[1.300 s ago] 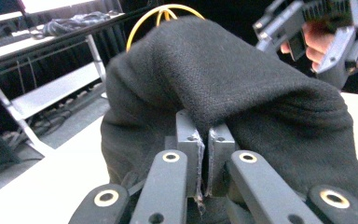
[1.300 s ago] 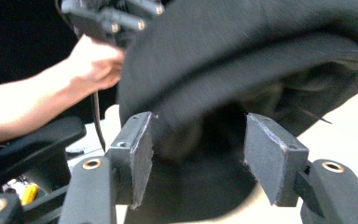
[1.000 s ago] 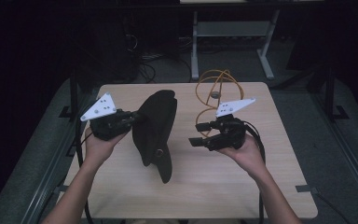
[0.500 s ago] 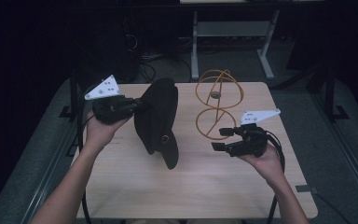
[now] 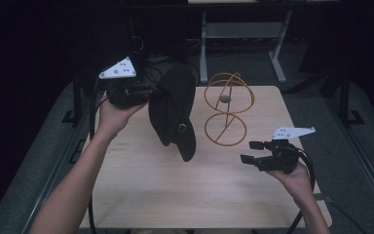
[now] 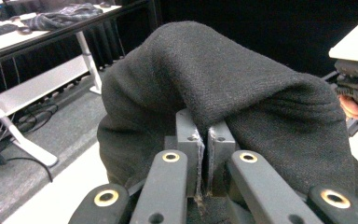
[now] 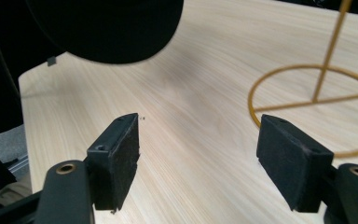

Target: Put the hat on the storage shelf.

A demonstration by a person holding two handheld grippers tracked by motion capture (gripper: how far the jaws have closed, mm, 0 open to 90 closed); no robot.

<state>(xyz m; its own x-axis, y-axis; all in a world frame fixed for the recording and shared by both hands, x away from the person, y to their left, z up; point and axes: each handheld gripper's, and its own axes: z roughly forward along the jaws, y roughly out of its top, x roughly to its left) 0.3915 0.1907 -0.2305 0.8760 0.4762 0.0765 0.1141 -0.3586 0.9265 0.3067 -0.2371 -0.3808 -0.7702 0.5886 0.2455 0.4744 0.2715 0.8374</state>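
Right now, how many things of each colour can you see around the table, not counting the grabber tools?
Black: 1, the cap held up by the left gripper
Yellow: 1, the wire stand standing on the table
Total: 2

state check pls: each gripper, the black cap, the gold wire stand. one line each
left gripper: shut on the cap's fabric, held up over the table's far left.
right gripper: open, empty, above the bare wood.
black cap: lifted off the table, hanging brim-down from the left gripper.
gold wire stand: upright on the table, nothing on it.
table: light wood.
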